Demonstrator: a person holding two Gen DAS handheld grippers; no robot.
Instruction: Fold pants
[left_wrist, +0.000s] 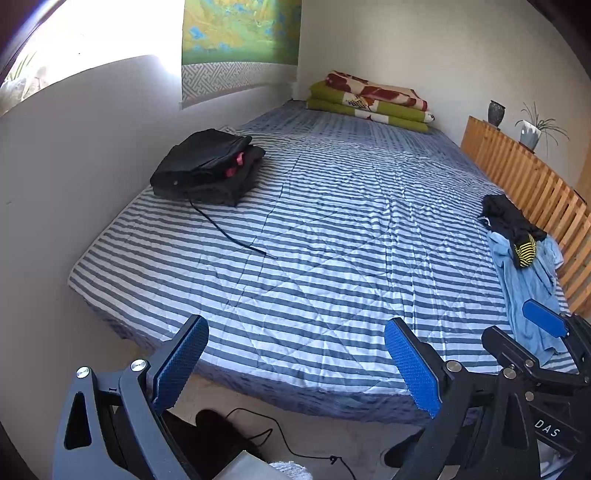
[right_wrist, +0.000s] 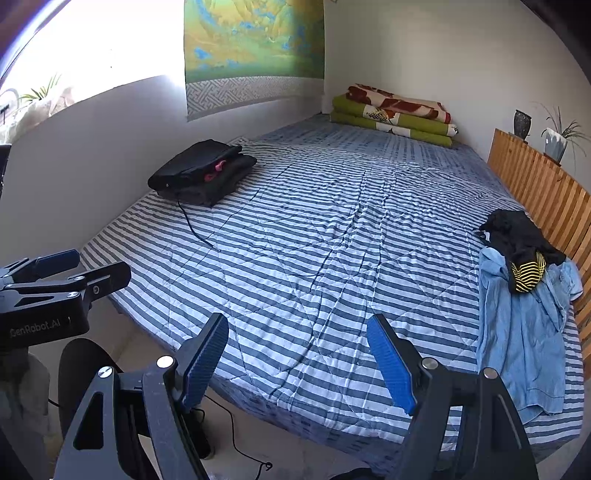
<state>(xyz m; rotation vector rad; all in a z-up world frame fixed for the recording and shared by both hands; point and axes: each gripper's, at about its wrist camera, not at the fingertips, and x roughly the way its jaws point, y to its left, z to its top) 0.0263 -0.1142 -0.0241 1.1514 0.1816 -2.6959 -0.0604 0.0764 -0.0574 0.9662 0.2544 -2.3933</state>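
At the foot of the bed (left_wrist: 295, 229) my left gripper (left_wrist: 295, 365) and right gripper (right_wrist: 297, 363) hang spread and empty, because the light blue pants (right_wrist: 528, 332) lie crumpled by the right edge, under a black garment (right_wrist: 517, 236), awaiting pickup

At the lower right of the left wrist view, the black body of the right tool (left_wrist: 524, 332) bears the white letters "DAS". At the left edge of the right wrist view, the left tool (right_wrist: 96, 264) reads "GenRobot.AI".
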